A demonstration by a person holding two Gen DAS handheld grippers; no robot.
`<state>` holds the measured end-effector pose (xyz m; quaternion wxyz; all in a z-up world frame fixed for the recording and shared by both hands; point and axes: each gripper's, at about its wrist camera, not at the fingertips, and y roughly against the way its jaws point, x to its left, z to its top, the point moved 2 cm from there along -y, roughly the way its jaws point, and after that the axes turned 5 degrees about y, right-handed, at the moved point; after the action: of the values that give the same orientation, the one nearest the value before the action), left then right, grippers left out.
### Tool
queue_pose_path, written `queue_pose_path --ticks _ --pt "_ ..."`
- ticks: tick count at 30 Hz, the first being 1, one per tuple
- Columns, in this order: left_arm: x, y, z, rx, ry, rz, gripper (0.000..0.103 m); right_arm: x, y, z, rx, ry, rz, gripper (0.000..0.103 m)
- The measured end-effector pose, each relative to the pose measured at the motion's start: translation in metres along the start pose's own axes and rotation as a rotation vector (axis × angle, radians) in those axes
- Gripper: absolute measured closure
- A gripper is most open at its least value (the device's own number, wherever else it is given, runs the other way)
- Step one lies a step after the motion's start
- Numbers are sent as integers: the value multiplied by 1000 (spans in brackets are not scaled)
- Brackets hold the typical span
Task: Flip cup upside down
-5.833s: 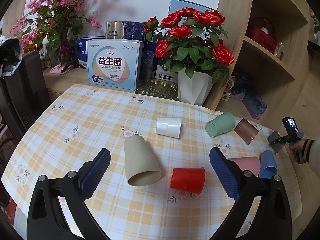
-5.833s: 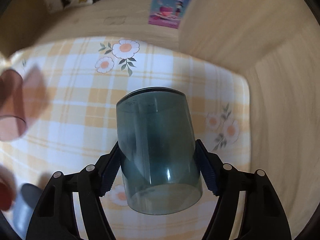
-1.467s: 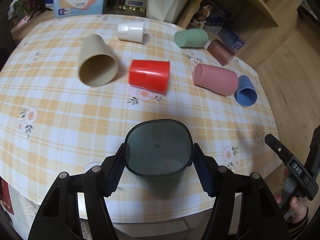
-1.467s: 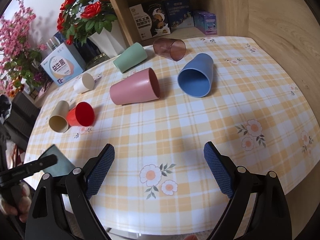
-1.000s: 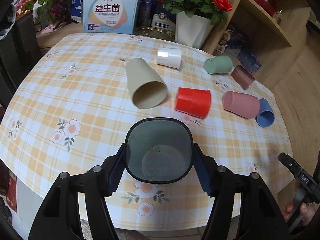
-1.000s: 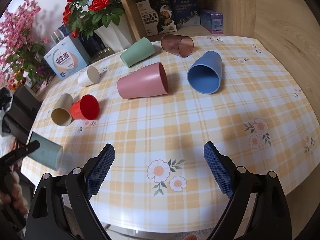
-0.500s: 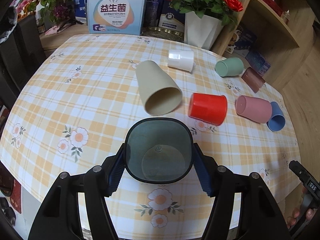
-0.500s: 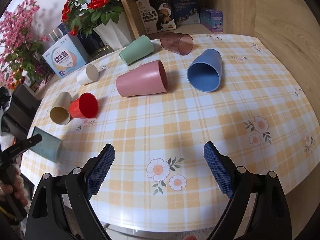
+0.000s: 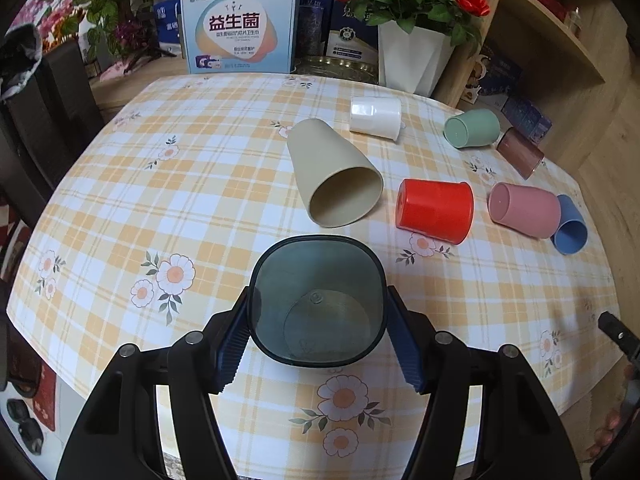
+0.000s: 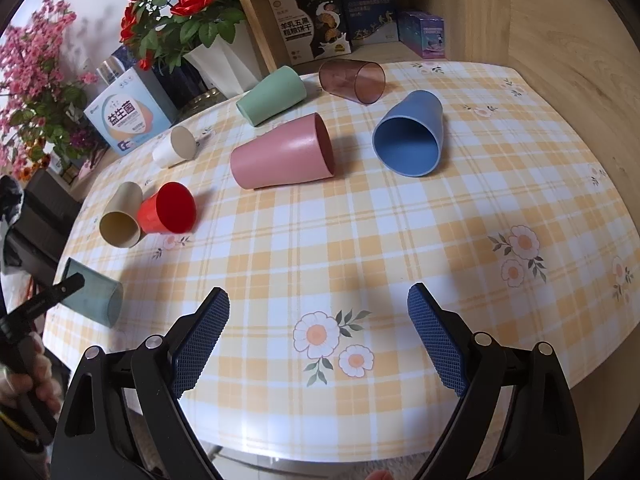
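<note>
Teal cup [image 9: 316, 304] clamped between left gripper [image 9: 318, 336] pads near the table's [image 9: 200, 184] near-left edge, long axis along the fingers, mouth facing the camera, base pointing far. Right gripper [image 10: 318, 338] open, empty, well to the right.

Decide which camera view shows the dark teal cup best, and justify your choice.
The left wrist view: the dark teal cup fills the centre, clamped in the left gripper, its inside visible. The right wrist view catches it only small at the edge.
</note>
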<state>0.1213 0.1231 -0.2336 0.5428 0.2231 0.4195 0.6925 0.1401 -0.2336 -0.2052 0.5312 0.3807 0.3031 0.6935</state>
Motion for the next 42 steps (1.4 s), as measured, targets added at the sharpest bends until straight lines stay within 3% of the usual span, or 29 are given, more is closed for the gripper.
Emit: queue_pose_path --ticks 9,19,25,30,36,42 --pt "-18 -1 -10 -28 -57 78 41 -1 0 -1 5 -6 3 15" --pt "-21 -3 -14 -1 -50 64 40 2 9 -1 -8 0 -4 15" --pt "-24 12 -12 -20 -54 42 25 6 24 3 -38 11 -9 15" --pt "-34 39 -6 -62 -87 9 19 13 47 14 -74 36 -6 15" --pt "-52 94 5 -155 -120 -59 14 30 100 34 -184 87 -5 15" --pt "-64 157 11 -290 -142 -43 6 47 142 35 -262 136 -13 15"
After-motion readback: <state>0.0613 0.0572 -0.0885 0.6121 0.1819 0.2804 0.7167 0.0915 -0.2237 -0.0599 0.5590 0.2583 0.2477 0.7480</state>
